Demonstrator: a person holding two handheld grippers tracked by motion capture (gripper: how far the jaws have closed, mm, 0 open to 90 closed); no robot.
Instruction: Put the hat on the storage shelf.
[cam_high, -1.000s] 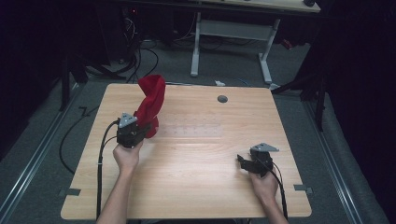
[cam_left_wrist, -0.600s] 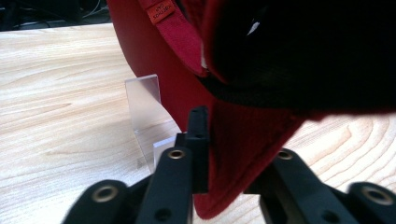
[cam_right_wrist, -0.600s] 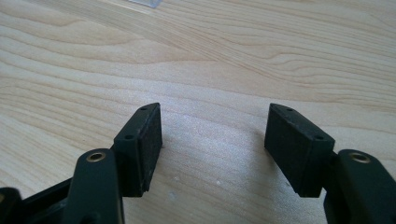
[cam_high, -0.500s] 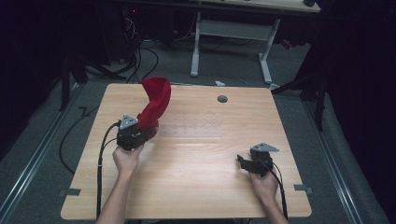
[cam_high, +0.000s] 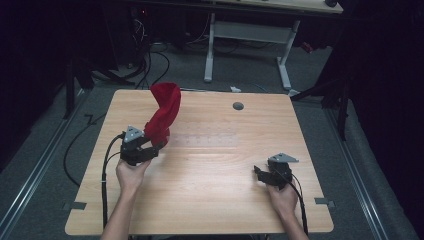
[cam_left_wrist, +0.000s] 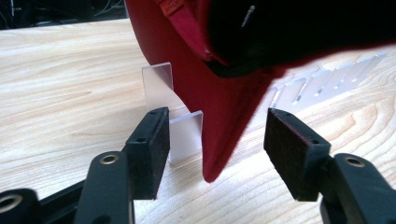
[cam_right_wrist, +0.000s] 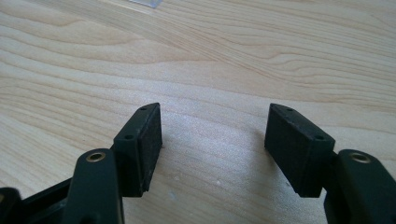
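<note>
Jaws of the left gripper (cam_left_wrist: 212, 154) have just been opening, the red cap's (cam_high: 162, 116) brim tip hanging loose between them above the clear slotted rack (cam_left_wrist: 184, 135); right gripper (cam_high: 264, 175) released, lower right.

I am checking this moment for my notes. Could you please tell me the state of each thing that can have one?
Red cap: standing upright on its brim tip in the clear slotted rack, not gripped.
Left gripper: open; its jaws have just been opening, with the brim tip between them, untouched.
Right gripper: open, nothing between its jaws, low over the wooden table.
</note>
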